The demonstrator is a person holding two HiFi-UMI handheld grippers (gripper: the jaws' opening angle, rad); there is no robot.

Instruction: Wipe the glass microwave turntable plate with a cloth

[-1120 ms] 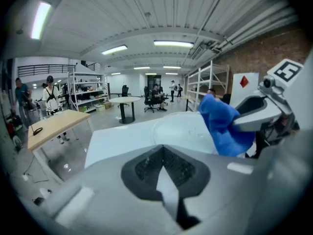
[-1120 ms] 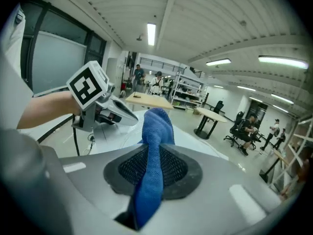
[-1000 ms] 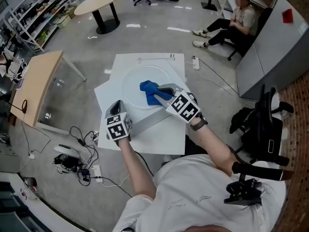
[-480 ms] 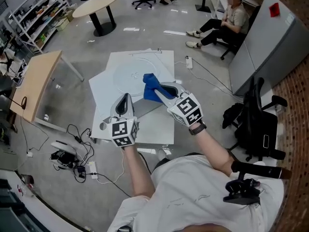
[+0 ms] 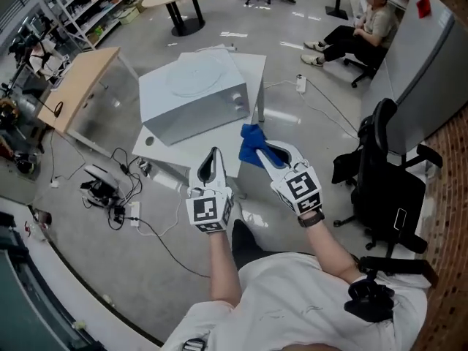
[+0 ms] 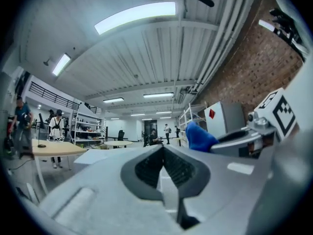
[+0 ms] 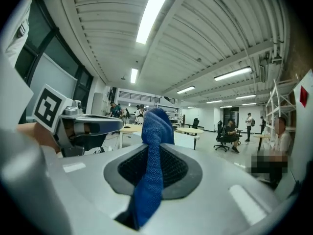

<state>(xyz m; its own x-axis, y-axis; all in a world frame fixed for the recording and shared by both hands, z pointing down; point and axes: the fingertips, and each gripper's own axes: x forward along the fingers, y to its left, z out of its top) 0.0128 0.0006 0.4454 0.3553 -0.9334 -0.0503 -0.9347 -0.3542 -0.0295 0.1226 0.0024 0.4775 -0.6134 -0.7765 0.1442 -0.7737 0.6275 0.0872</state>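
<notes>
The round glass turntable plate (image 5: 198, 74) lies on top of a white table (image 5: 183, 112), far ahead of both grippers. My right gripper (image 5: 262, 151) is held up over the floor, well short of the table, and is shut on a blue cloth (image 5: 252, 144). In the right gripper view the cloth (image 7: 152, 165) hangs pinched between the jaws of that gripper (image 7: 155, 151). My left gripper (image 5: 213, 153) is raised beside it, jaws shut with nothing in them. The left gripper view shows those jaws closed at the left gripper (image 6: 163, 149), with the cloth (image 6: 198, 136) to the right.
A black office chair (image 5: 381, 161) stands close on the right. A person sits on a chair (image 5: 368, 26) at the back right. A wooden table (image 5: 82, 86) is on the left, with cables and a power strip (image 5: 110, 194) on the floor below it.
Both grippers have pulled back from the table toward my body and risen. The blue cloth came off the glass plate with the right gripper. The table now lies farther away.
</notes>
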